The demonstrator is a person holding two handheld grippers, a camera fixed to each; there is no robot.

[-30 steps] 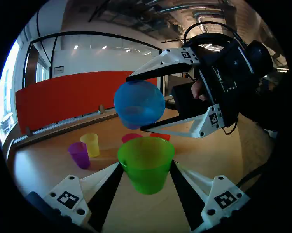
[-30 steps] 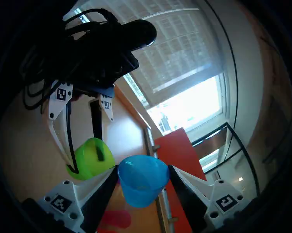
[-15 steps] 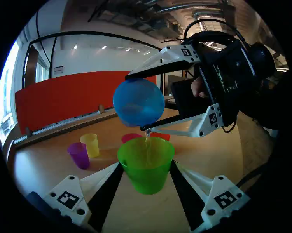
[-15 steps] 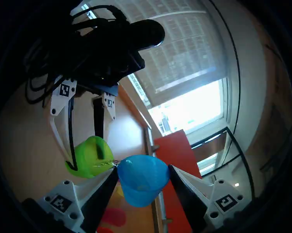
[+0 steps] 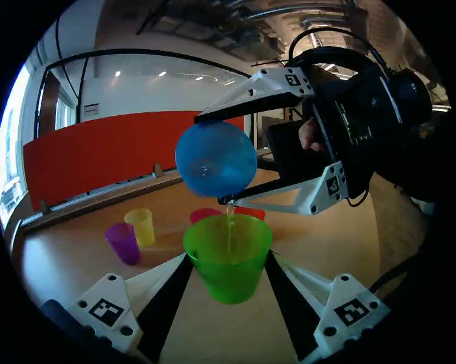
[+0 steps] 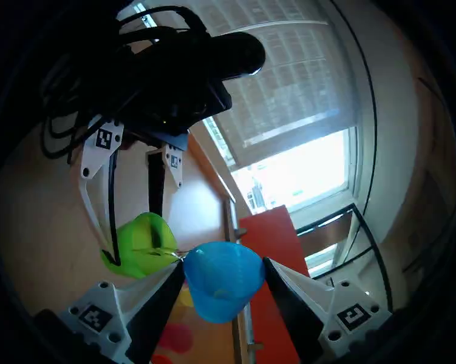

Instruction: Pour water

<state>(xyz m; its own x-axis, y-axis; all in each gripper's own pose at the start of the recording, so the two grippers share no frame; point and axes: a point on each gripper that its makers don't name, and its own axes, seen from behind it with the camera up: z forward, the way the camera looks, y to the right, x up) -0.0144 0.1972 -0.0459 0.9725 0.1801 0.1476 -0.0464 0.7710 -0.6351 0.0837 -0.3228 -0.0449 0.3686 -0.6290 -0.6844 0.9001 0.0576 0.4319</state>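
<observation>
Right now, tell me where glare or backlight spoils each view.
Left gripper view: evenly lit, sharp; blue cup, green cup and the thin water stream read clearly, edges fisheye-bent. Right gripper view: the window blows out white, and the housing of the left gripper is a backlit silhouette.

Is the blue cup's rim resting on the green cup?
Apart. Left gripper view shows the blue cup above the green cup, a thin water stream crossing the gap.

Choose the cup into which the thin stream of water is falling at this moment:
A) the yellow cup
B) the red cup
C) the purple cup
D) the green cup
D: in the left gripper view, a thin stream of water runs from the rim of the tilted blue cup down into the green cup just below it.
</observation>
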